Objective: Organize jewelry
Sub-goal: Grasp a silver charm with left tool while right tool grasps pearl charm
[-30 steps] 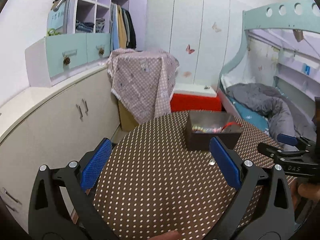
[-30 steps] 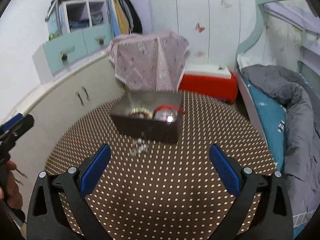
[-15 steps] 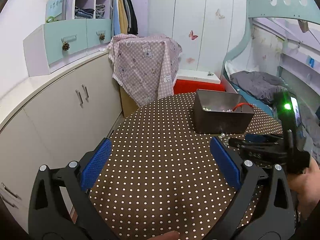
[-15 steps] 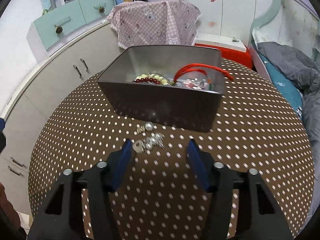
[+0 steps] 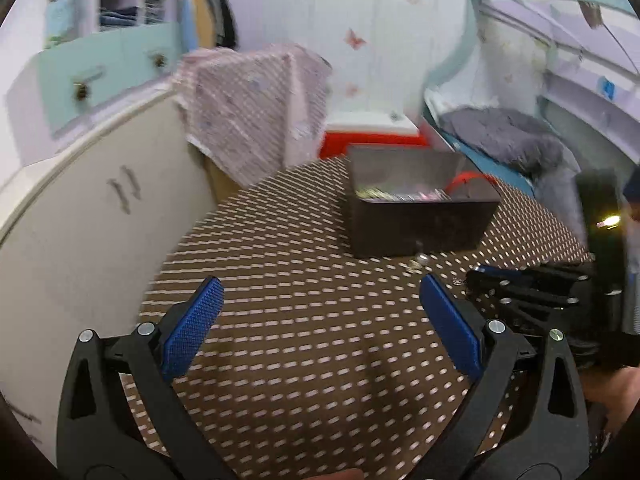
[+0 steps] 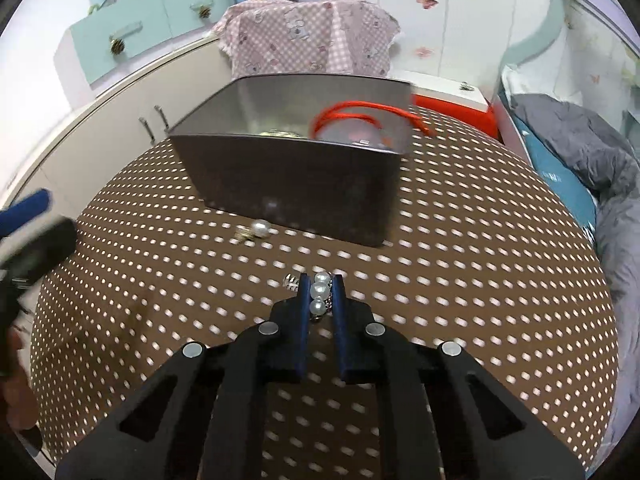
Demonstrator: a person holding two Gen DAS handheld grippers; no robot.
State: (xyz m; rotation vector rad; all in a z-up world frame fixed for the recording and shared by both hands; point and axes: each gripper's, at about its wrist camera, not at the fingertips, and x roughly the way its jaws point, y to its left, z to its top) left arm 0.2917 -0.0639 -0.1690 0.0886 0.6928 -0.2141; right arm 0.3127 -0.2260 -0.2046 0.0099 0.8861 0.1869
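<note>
Your right gripper [image 6: 320, 294] pinches a strand of three white pearls [image 6: 319, 296] just before the dark jewelry box [image 6: 296, 176]; another pearl piece [image 6: 256, 229] lies beside the box. Your left gripper [image 5: 320, 312] gapes wide, empty.

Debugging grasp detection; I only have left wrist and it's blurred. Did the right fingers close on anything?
Observer: Yes. The right gripper is shut on a pearl strand; three pearls show between its fingers.
Operator: Anything loose on the table?
Observer: One single pearl piece lies on the dotted tablecloth, just in front of the grey box.
Operator: Box contents?
Observer: A red cord loops inside, with one end reaching past the right rim.
</note>
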